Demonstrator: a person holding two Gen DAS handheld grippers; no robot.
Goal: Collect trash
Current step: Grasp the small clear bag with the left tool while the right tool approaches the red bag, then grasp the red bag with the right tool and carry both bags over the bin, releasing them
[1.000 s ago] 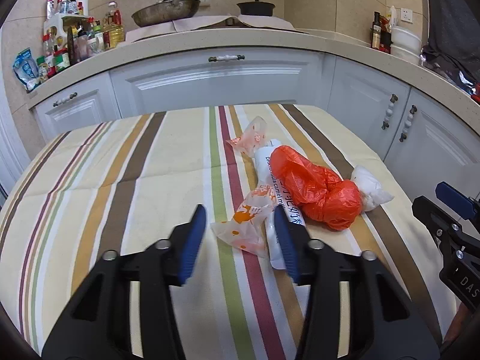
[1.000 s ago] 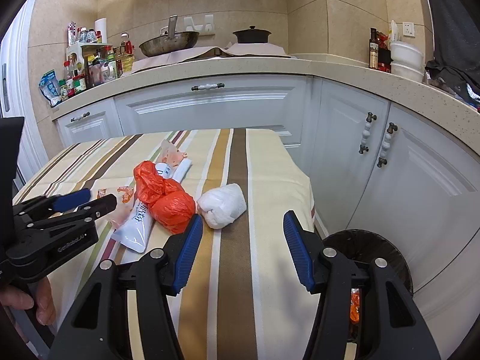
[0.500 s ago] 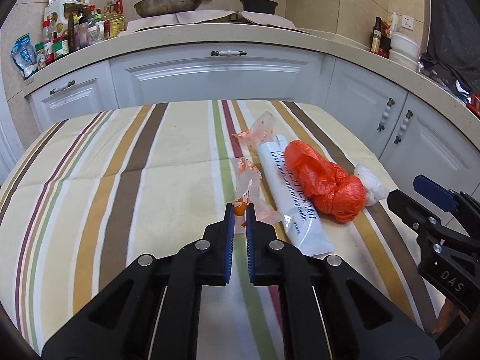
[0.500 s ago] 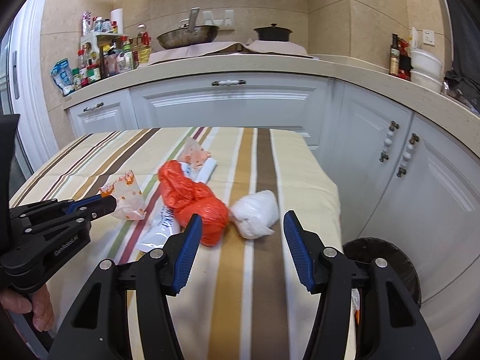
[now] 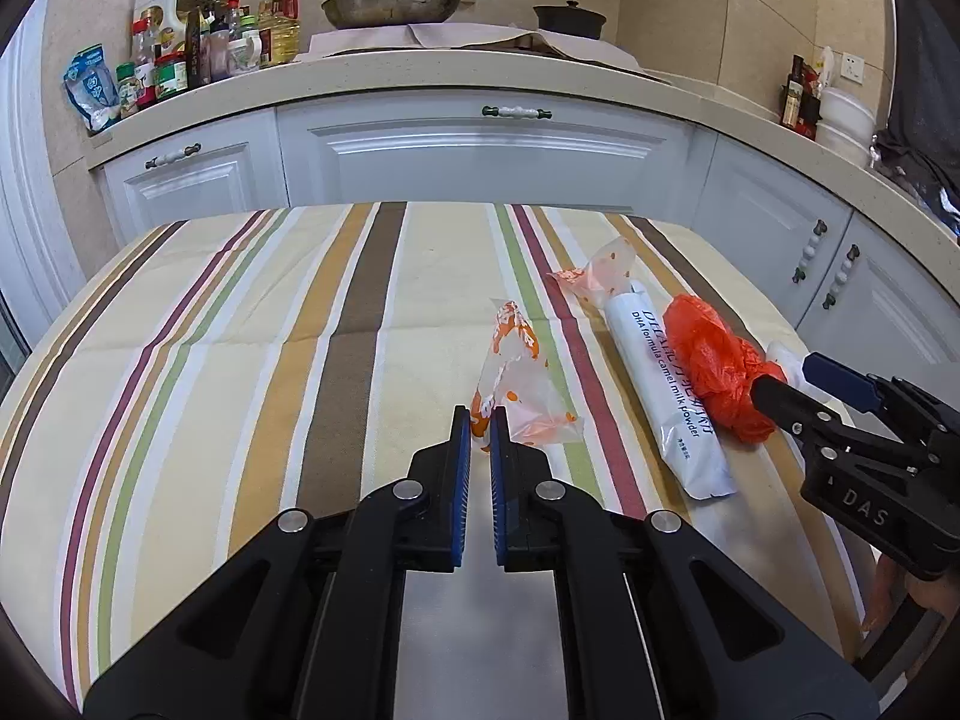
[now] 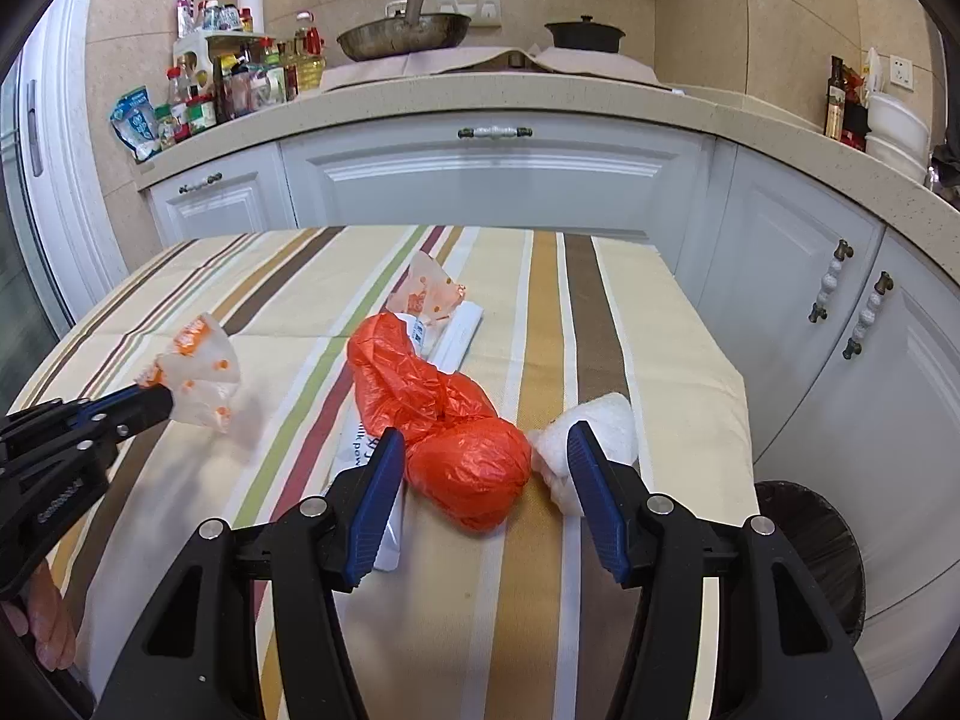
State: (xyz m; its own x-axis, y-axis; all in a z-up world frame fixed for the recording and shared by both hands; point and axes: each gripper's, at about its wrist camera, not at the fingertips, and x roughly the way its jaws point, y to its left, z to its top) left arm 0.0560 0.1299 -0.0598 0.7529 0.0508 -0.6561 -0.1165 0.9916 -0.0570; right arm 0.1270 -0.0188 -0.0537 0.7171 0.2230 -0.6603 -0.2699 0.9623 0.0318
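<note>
Two handheld grippers of matte black plastic with angular, cut-out arms. The left gripper (image 5: 480, 429) has two long fingers lined with ribbed blue pads (image 5: 461, 480) and round silver screws (image 5: 407, 488) at the pivots. The right gripper (image 6: 483, 468) is built the same, with blue pads (image 6: 600, 510) and silver screws (image 6: 657, 503); its side carries pale raised letters, "DAS"

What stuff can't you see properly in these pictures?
- Right wrist view: the bin by the table is half covered by the right gripper, so its inside is hidden.
- Same view: the milk powder packet lies mostly under the orange bag.
- Left wrist view: the white bundle is mostly behind the right gripper.
- Counter bottles' labels are too small to read.
</note>
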